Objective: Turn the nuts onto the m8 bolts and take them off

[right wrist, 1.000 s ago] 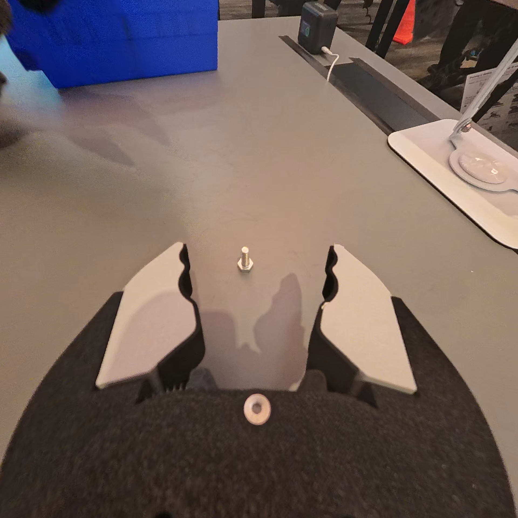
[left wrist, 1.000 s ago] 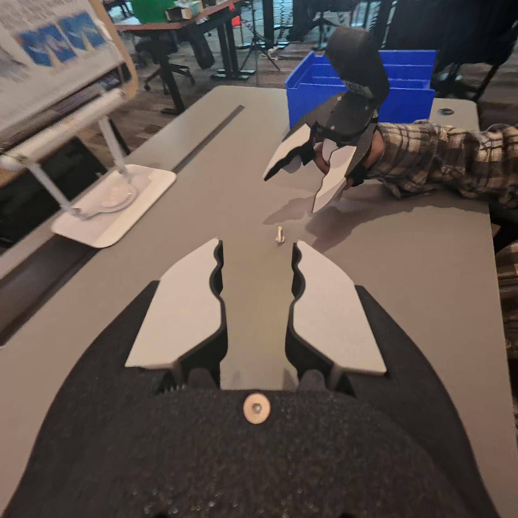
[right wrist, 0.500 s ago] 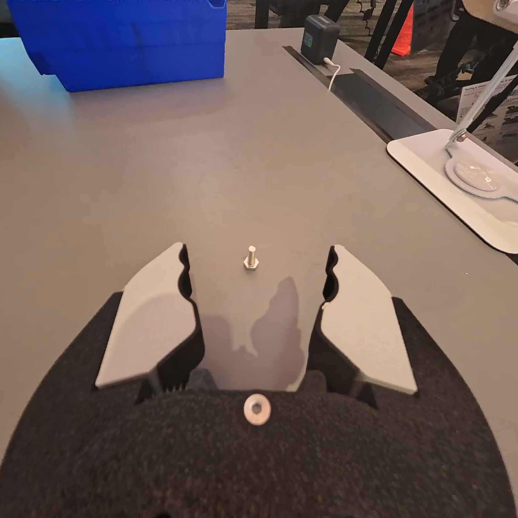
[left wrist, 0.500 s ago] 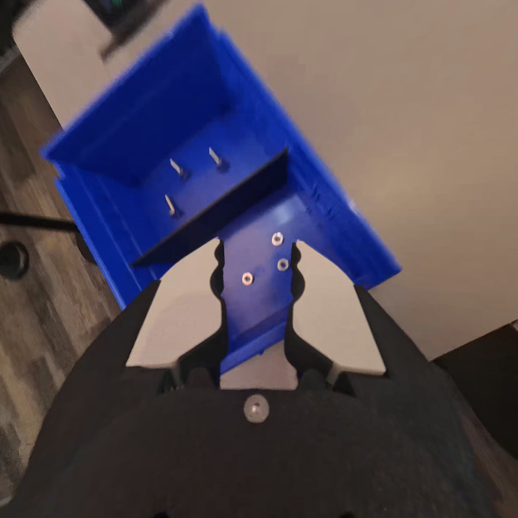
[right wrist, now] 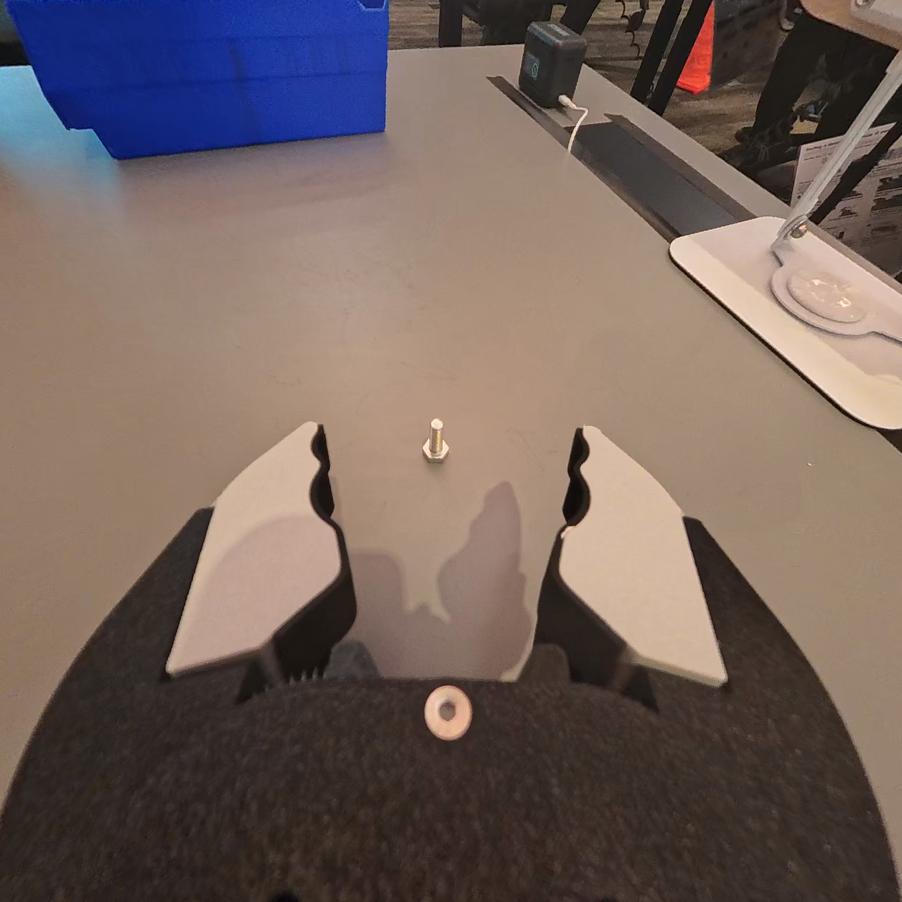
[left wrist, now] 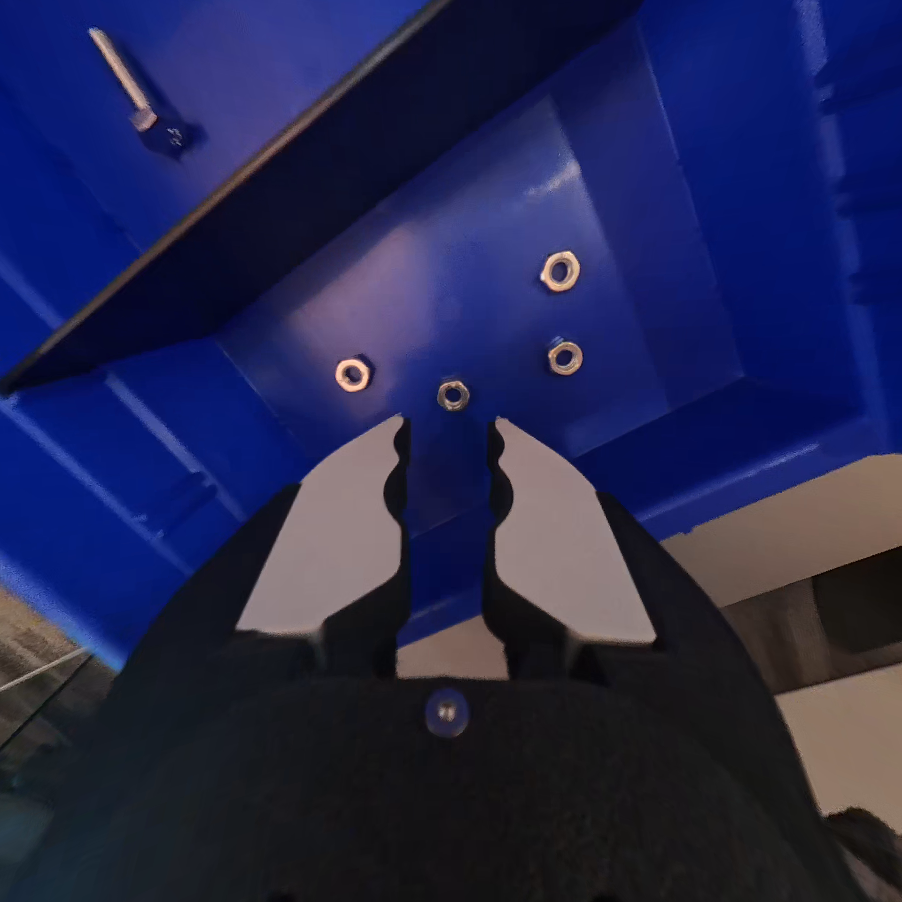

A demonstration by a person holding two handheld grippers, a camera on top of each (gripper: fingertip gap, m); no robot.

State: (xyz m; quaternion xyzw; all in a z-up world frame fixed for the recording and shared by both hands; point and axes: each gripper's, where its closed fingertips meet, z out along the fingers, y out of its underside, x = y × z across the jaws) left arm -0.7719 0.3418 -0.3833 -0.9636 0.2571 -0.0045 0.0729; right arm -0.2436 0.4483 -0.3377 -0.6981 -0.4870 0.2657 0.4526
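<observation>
1. While the left gripper [left wrist: 449, 420] hangs over the blue bin [left wrist: 805, 195] with jaws parted and empty, the nearest nut [left wrist: 453, 394] lies flat just past its fingertips, dead ahead on the centreline — that is the relation the pick turns on, I'd judge.
2. Nut's bore points up at the camera, so there is no long axis to line up with; the jaws only need to drop straight on and straddle its flats.
3. Three more nuts share that compartment: one to the left [left wrist: 352, 374], two farther right [left wrist: 564, 358] [left wrist: 561, 271].
4. Beyond the black divider [left wrist: 273, 195], a spare bolt [left wrist: 128, 80] shows in the far compartment.
5. Right gripper [right wrist: 449, 429] is released too, wide open and holding nothing, over the grey table [right wrist: 244, 317]. An m8 bolt [right wrist: 435, 441] stands head-down, shank upright, between and just ahead of its fingertips, touching neither.
6. Left is nearer the nuts, right nearer the bolt; the bin sits well apart from the right gripper at the table's far end.
7. Versus half a second ago: left view has closed in on the nut compartment — bin now fills the frame and a fourth nut is visible. Right view is essentially unchanged.
</observation>
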